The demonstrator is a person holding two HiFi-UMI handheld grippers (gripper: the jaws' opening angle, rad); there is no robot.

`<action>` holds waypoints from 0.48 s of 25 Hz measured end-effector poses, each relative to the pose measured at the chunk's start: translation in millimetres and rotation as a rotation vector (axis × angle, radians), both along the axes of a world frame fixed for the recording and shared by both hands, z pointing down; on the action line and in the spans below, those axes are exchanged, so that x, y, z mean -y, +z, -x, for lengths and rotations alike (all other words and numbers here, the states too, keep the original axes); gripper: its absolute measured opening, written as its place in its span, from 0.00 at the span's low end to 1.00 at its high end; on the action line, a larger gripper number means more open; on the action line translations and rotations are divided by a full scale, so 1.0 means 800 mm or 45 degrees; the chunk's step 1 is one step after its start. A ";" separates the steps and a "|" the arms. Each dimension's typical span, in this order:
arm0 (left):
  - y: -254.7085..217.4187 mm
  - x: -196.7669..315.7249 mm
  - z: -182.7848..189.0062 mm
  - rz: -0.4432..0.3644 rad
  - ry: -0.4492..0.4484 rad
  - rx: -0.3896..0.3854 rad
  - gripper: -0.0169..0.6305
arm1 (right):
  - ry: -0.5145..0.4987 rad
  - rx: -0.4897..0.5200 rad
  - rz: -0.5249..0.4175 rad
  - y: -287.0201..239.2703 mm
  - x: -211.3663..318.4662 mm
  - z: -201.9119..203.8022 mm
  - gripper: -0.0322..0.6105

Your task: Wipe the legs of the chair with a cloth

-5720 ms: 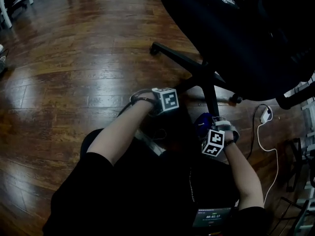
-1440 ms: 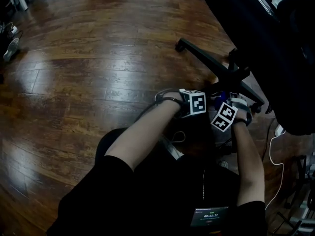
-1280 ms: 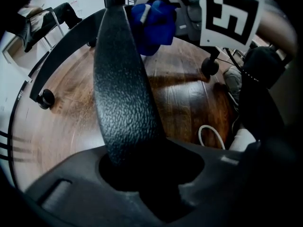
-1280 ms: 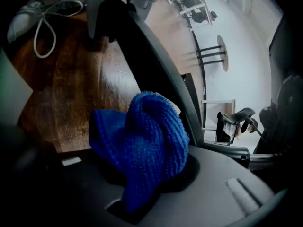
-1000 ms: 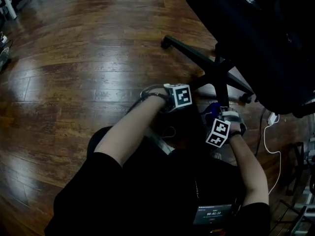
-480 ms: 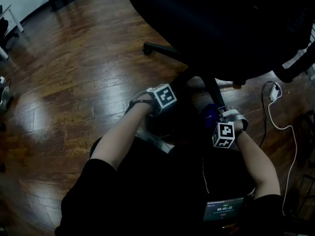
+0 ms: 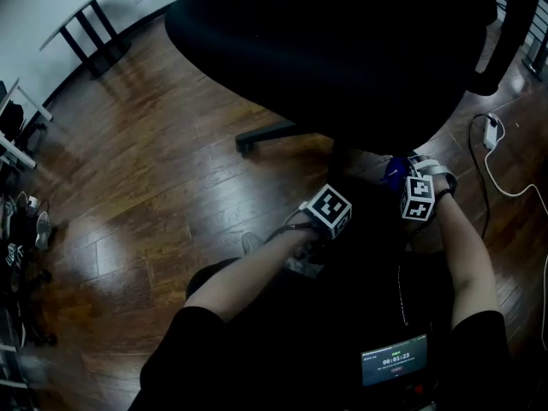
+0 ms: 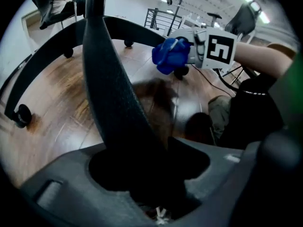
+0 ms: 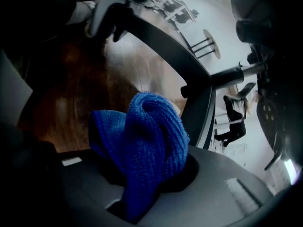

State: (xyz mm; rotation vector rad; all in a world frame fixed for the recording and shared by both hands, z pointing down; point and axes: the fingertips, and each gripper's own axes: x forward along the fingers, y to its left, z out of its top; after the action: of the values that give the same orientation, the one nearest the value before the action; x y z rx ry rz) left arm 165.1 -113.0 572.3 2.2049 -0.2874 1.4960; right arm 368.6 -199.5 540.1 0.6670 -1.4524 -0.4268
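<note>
The black office chair's seat fills the top of the head view, with one leg sticking out to the left. My left gripper is below the seat. In the left gripper view a chair leg runs down into the gap of my left gripper; its jaws have just been opening and stand open round the leg. My right gripper is shut on a bunched blue cloth beside the chair's base. The cloth bulges out of my right gripper, near another leg.
A white cable and power strip lie on the wooden floor at the right. Table legs stand at the back left, shoes at the left edge. A castor ends a curved leg on the left.
Both grippers have shifted to the right, in under the seat. The blue cloth stays in the right gripper. The chair's seat now covers more of the head view.
</note>
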 end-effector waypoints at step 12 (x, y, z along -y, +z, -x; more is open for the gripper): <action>-0.074 0.022 0.046 -0.182 0.447 -0.182 0.73 | 0.042 0.369 -0.114 -0.069 -0.006 0.106 0.20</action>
State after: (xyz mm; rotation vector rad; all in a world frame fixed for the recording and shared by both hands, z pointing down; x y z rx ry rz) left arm 128.6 -130.7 513.2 2.5652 0.0451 1.5197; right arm 283.8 -195.1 485.0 0.8499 -1.7006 -0.3821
